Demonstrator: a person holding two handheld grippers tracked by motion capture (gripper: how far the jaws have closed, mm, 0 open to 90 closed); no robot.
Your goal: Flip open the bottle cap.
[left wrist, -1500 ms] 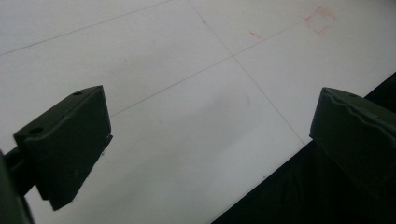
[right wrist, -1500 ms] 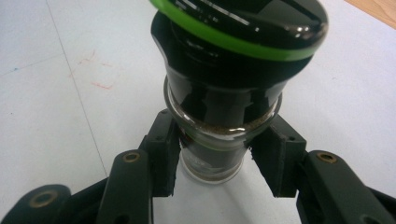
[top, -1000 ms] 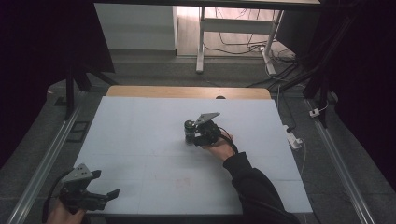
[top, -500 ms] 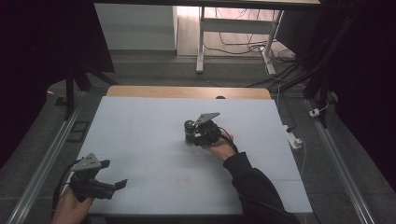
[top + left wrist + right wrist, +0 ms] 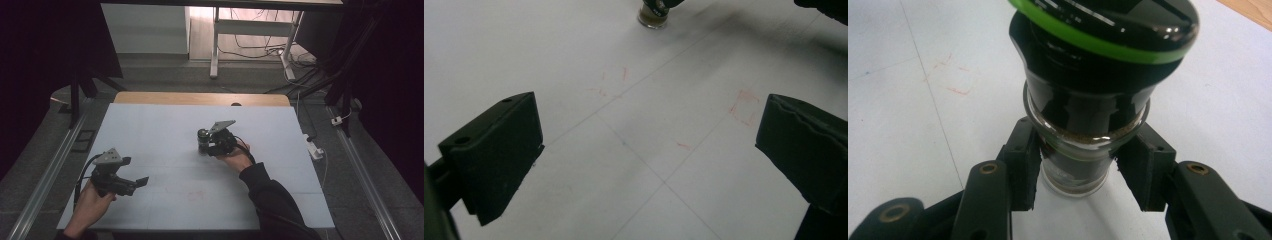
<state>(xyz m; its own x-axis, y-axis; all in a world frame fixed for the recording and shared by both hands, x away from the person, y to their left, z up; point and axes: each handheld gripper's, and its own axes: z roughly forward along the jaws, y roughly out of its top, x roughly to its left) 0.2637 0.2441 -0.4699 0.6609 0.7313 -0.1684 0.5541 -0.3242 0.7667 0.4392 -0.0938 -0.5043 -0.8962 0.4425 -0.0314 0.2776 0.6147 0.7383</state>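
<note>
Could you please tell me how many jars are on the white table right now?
1. The jar, black-lidded with a green ring, stands mid-table between the right gripper's jaws.

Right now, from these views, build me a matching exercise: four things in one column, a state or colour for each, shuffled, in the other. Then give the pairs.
Things:
1. left gripper
2. right gripper
3. jar
4. band on the jar's cap

States:
A. green
B. clamped between two jaws, standing on the white table
C. jaws wide apart, nothing between them
D. closed on the glass below the cap

Pairs: 1-C, 2-D, 3-B, 4-A
</note>
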